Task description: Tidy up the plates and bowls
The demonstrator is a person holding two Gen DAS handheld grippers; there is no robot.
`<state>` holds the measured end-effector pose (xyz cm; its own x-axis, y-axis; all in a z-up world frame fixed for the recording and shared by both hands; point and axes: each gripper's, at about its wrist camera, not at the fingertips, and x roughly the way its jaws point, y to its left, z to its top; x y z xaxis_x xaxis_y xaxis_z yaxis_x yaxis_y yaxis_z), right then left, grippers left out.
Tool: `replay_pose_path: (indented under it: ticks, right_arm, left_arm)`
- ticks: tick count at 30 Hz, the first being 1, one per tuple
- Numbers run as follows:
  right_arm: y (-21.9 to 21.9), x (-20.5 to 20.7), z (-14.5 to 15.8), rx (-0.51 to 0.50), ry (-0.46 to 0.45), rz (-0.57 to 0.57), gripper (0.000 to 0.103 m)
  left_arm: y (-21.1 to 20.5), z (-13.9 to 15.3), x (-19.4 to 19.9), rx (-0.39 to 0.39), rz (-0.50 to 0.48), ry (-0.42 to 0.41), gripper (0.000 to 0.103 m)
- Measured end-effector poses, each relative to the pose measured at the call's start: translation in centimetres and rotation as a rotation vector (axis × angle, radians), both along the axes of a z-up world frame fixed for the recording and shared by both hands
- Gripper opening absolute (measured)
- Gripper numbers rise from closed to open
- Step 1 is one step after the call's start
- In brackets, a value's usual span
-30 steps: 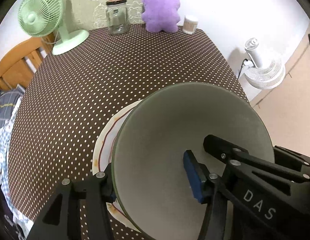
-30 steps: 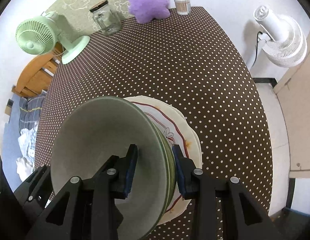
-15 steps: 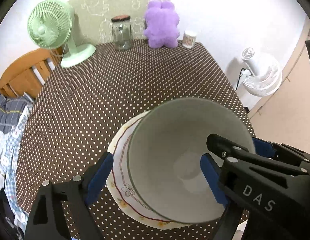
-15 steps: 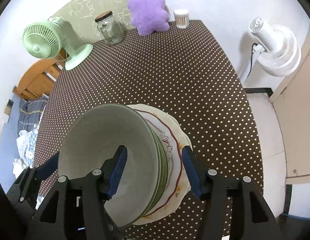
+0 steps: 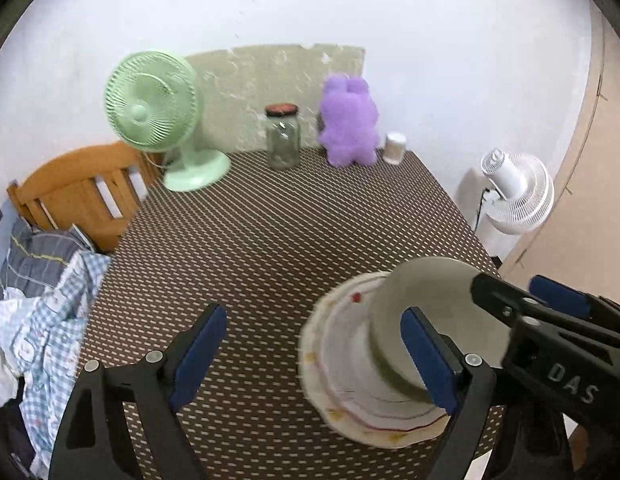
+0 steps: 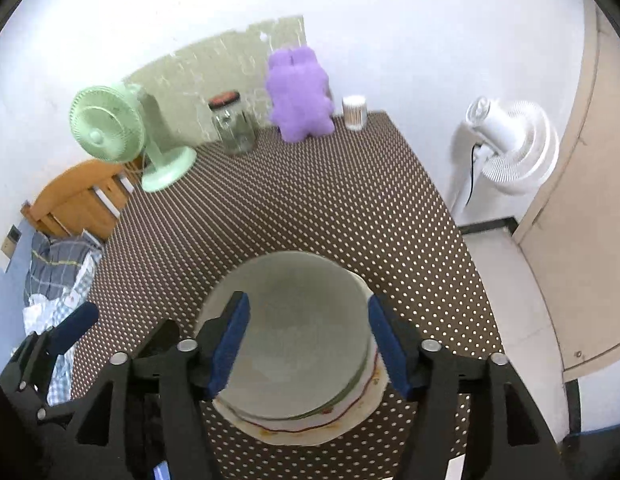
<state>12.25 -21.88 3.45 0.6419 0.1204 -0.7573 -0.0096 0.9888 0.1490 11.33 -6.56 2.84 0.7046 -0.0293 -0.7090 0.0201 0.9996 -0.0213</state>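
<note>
White walls close in two sides of a brown polka-dot table point(image 6: 310, 200), whose far edge meets the wall and whose right edge drops off to pale floor beside a tan door point(image 6: 581, 208). Along that far edge stand a green desk fan point(image 5: 154, 112), a glass jar point(image 5: 283, 136) with a dark lid, a purple plush toy point(image 5: 347, 120) and a small white container point(image 5: 394, 148). A white floor fan point(image 6: 509, 148) sits off the table to the right, near the door. Off the left edge are a wooden chair point(image 5: 78, 196) and a heap of checked clothes point(image 5: 42, 304).

Between that back row and the near side, the cloth lies bare and wide. On the near part, close to the right edge, a pale green bowl point(image 6: 294, 320) sits nested on stacked plates point(image 6: 310, 428), the lowest a cream one with a red line and scalloped rim.

Right gripper point(image 6: 310, 344) hangs above the stack, its jaws having just been opening; the blue pads stand apart on either side of the bowl and do not press it. Left gripper point(image 5: 313, 360) is spread wide and holds nothing; its right pad lies in front of the bowl in the left wrist view, its left pad over bare cloth. That view is smeared with motion blur around the dishes.
</note>
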Motion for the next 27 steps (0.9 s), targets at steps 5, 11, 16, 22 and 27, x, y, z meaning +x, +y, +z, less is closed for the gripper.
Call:
replay_pose_path:
  ticks: [5, 11, 16, 22, 27]
  right_arm:
    - [3.0, -2.8, 1.6, -0.017, -0.083, -0.026, 0.074]
    - [6.3, -5.9, 1.9, -0.044, -0.161, -0.061, 0.078]
    - [8.0, -8.3, 0.9, -0.063, -0.193, -0.077, 0.078]
    - [8.5, -10.4, -0.6, -0.086, -0.224, -0.051, 0.078]
    - [7.8, -11.3, -1.7, -0.073, -0.227, -0.036, 0.078]
  left_arm:
    - [3.5, 1.0, -1.9, 0.033, 0.006, -0.079, 0.09]
    - [6.8, 0.7, -4.5, 0.056, -0.021, -0.153, 0.094]
    - [8.4, -0.3, -6.2, 0.041, -0.013, -0.158, 0.095]
    - [9.6, -1.6, -7.9, -0.003, 0.03, -0.161, 0.095]
    - [9.3, -2.3, -9.0, 0.01, 0.074, -0.163, 0.095]
